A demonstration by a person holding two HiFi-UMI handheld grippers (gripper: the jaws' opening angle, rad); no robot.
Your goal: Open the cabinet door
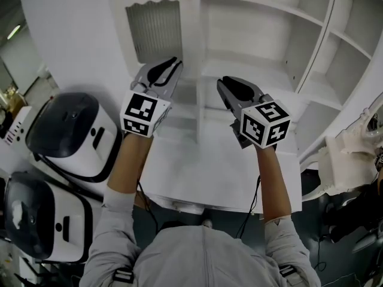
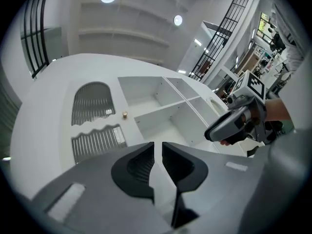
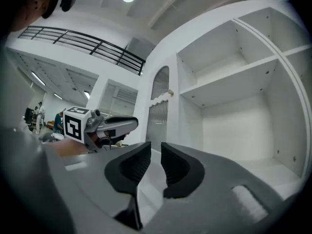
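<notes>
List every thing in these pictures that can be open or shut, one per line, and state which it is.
slatted cabinet door, shut, neither gripper touching it.
shelf compartments, uncovered, nothing on them.
left gripper, jaws slightly apart, nothing between them.
right gripper, jaws slightly apart, nothing between them.
white appliance, lid down.
second appliance, lid down.

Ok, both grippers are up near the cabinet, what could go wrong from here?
The knob on the slatted door is small, and the left gripper and right gripper each show only a narrow gap, so a grasp could miss or slip off. The grippers also hang close together near the door, so it might hit one as it swings out.
</notes>
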